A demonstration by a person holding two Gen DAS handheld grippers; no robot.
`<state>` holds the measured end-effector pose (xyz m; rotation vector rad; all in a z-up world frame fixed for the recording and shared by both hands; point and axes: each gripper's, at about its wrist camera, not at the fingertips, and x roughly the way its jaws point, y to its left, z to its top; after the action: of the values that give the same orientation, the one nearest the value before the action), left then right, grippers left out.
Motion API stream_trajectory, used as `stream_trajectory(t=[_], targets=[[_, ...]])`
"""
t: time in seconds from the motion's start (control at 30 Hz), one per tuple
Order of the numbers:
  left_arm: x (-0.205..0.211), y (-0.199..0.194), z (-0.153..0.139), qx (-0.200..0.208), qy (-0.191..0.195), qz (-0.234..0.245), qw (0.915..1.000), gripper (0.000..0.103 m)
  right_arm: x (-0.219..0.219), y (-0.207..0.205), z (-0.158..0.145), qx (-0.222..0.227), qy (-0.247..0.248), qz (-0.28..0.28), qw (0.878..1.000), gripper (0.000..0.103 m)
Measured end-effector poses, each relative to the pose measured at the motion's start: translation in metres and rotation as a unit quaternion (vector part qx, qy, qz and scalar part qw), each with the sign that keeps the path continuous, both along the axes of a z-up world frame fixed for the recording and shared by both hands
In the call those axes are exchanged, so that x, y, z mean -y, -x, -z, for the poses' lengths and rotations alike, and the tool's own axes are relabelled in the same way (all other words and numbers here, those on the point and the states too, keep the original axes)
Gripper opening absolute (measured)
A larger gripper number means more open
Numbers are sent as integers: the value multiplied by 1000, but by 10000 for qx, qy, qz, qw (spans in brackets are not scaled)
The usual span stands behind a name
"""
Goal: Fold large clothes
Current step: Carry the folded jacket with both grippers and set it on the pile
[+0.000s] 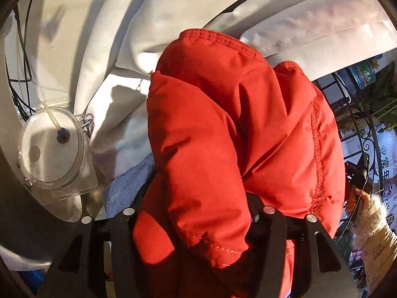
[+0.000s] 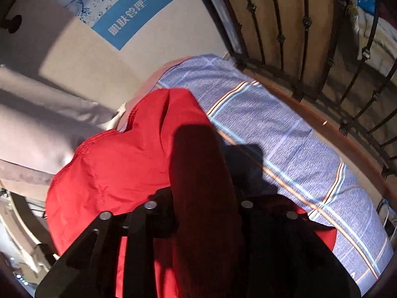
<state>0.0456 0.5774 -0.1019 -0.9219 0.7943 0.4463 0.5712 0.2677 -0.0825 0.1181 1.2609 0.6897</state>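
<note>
On striped bedsheet (image 2: 285, 134), puffy red jacket (image 1: 223, 129), bunched

Warm, low, hard sunlight in both views. Left wrist view: bright patches on puffy red quilted jacket (image 1: 223, 129), deep creases between; sharp-edged shadows across pale grey pillows (image 1: 310, 24); glare on clear plastic lidded jar (image 1: 53, 149). Right wrist view dimmer: dark shadow band down red fabric (image 2: 129, 164) and onto blue striped bedsheet (image 2: 285, 134); slight motion blur; black metal railing (image 2: 310, 37) murky. Heavy fisheye bending, black vignette at corners. Black gripper frames underexposed, nearly silhouettes.
</note>
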Motion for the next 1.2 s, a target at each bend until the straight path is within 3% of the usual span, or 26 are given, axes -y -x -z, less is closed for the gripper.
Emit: stream_trajectory(t=[0.07,0.23,0.37,0.47,0.6,0.7,0.83,0.9,0.93,1.03,1.2], targets=[[-2,6,8,7,14,-83,10000,68,3,-4,7,114,-5,304,9995,51],[-7,11,26,74,142,-225,9996,84,3,-8,27,329,241,583,9975,73],[-11,8,28,-14,-25,-244,9997,94,19,-9,26,435,-86,1060,9934,73],[-16,10,26,-56,-64,-314,9995,95,28,-7,19,596,-162,1300,9896,73],[-6,19,-4,-367,-662,-372,9964,96,48,4,-13,1236,-172,1768,9763,73],[1,26,-31,-669,-970,-364,9924,96,79,9,-45,1467,-518,2138,9644,80],[18,34,-71,-1001,-1745,-292,9791,96,113,22,-85,1629,-460,2002,9650,85],[27,40,-93,-1181,-2185,-388,9679,97,132,34,-100,1576,-323,1905,9684,87],[31,43,-102,-1298,-2345,-445,9624,97,139,40,-103,1480,-251,1836,9715,92],[40,45,-121,-1617,-2554,-492,9520,97,153,65,-103,1239,25,1534,9804,93],[75,35,-137,-1635,-2068,-115,9646,97,145,134,-78,955,737,651,9906,93]])
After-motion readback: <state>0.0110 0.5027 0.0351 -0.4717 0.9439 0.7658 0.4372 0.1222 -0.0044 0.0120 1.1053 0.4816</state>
